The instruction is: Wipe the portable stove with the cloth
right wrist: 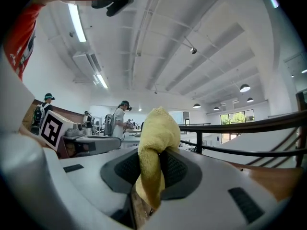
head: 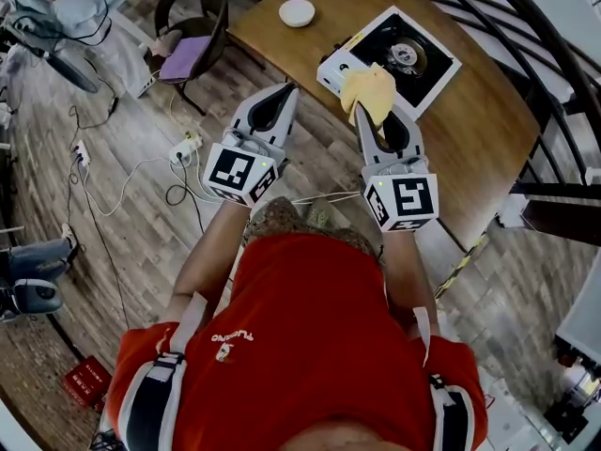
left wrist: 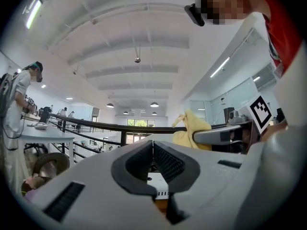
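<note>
Nearest to the head camera is the person's red shirt (head: 310, 346), at 6 o'clock in the head view. Beyond it, the left gripper (head: 286, 92) has its jaws pressed together with nothing in them. The right gripper (head: 362, 111) pinches the yellow cloth (head: 369, 87). The portable stove (head: 427, 69) lies on the wooden table (head: 470, 139) at 1 o'clock. The cloth appears just before the stove's near edge, and I cannot tell whether it touches.

In the left gripper view, the two dark pads meet at the centre and are empty. The cloth shows at 3 o'clock.

In the right gripper view, the cloth stands up between the pads, squeezed firmly.

I judge that the cloth is already taken, but the wiping is not yet begun, so the whole stove top is left. I count one stove, one cloth, two grippers, one table and one small white dish (head: 297, 12) at 12 o'clock.
</note>
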`<action>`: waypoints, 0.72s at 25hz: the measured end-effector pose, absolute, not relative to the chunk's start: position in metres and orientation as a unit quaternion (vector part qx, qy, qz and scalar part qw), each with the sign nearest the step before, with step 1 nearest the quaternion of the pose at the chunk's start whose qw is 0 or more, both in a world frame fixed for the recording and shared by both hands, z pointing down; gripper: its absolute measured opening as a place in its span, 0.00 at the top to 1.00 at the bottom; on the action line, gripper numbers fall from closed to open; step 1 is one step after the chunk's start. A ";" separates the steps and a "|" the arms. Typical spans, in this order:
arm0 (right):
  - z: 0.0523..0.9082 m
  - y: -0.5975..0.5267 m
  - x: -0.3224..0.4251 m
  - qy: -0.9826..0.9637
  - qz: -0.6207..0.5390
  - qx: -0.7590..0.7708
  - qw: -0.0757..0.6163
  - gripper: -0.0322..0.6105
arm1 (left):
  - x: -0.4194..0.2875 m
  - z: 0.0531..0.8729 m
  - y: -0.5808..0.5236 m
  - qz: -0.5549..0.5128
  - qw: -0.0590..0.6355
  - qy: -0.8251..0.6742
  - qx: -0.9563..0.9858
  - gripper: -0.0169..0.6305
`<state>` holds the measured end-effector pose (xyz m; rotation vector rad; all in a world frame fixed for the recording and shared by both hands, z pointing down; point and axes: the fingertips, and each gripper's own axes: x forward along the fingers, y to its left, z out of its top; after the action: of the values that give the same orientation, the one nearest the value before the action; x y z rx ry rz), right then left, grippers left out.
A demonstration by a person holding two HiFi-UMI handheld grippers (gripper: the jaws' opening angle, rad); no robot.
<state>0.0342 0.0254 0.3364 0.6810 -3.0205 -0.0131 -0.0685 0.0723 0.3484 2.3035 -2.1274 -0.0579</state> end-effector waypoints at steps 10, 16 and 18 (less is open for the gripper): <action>0.372 -0.023 -0.003 -0.961 0.022 0.259 0.090 0.78 | -0.095 0.396 0.008 0.016 0.062 -0.654 0.754 0.93; 0.400 -0.051 -0.025 -0.944 0.053 0.298 0.134 0.78 | -0.109 0.434 -0.037 0.046 0.117 -0.613 0.780 0.82; 0.407 -0.061 -0.031 -0.937 0.066 0.309 0.151 0.78 | -0.113 0.445 -0.051 0.058 0.137 -0.598 0.788 0.80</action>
<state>-0.0306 -0.0605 0.4068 0.8866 -2.6907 0.1896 -0.1128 -0.0512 0.4453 2.2790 -1.7307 0.1690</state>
